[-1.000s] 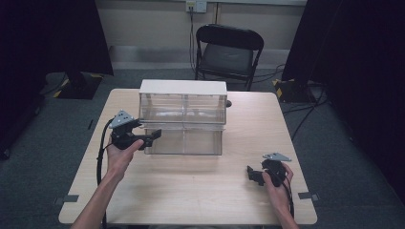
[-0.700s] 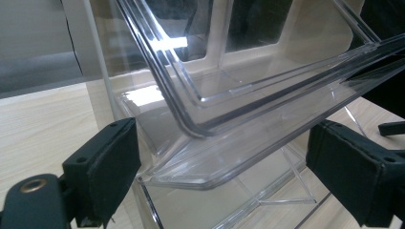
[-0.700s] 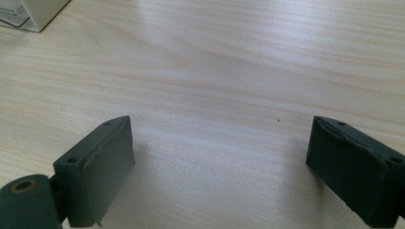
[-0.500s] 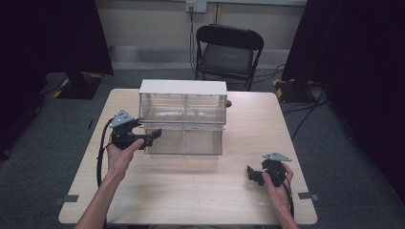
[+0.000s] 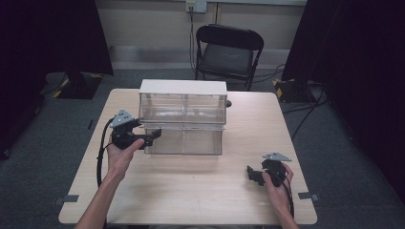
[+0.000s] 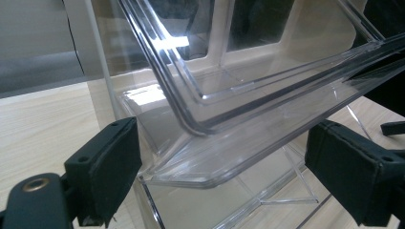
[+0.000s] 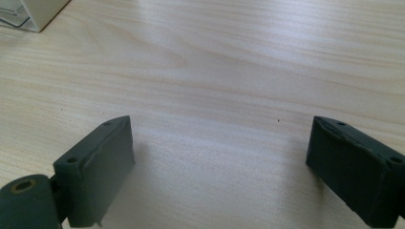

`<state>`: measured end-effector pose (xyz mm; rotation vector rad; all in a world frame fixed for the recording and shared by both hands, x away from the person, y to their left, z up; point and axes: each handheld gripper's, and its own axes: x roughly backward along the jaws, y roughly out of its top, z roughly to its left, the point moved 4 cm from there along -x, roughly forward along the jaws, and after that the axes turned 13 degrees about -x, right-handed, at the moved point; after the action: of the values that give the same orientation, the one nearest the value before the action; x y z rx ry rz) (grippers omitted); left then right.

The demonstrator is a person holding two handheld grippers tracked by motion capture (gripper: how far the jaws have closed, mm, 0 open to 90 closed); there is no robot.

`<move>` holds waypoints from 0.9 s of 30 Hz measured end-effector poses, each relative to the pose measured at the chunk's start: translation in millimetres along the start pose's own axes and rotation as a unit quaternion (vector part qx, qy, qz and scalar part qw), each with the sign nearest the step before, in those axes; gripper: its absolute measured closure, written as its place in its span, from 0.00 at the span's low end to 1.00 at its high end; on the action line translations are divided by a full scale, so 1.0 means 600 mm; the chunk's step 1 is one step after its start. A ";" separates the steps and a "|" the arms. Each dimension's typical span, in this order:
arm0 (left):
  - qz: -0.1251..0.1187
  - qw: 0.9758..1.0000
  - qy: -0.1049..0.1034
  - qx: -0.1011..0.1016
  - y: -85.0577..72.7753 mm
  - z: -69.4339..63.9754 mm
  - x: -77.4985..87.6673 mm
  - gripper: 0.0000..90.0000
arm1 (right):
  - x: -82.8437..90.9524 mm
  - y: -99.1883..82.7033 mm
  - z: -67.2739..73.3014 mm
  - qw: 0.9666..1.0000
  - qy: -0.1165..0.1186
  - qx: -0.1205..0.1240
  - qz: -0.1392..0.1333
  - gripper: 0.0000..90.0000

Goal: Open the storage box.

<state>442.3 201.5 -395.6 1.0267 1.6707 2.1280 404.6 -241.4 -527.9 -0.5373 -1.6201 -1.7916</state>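
While my left fingers [image 6: 224,186], just closing, straddle the clear drawer's [image 5: 184,141] lip untouched, its long axis runs across the tabletop [image 5: 200,191]; right fingers [image 7: 229,167] spread.

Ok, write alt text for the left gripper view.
The left gripper has its two black jaws apart on either side of the corner of a clear plastic drawer, pads not touching it. The drawer sticks out of a clear cabinet on a pale wooden table.

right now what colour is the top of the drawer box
White, above clear plastic drawers. The top of the drawer box shows best in the high view.
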 end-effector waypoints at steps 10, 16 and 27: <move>0.000 1.000 -0.002 0.002 -0.001 0.001 -0.001 0.13 | 0.000 0.000 0.000 1.000 0.000 0.000 0.000 0.09; 0.001 1.000 0.000 -0.001 -0.002 0.002 -0.001 0.14 | 0.000 0.000 0.000 1.000 0.000 0.000 0.000 0.09; 0.002 1.000 0.002 0.001 -0.002 0.001 -0.002 0.14 | 0.000 0.000 0.000 1.000 0.000 0.000 0.000 0.09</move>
<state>443.3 201.7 -396.9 1.0270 1.6739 2.1325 404.5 -241.4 -527.9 -0.5385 -1.6196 -1.7918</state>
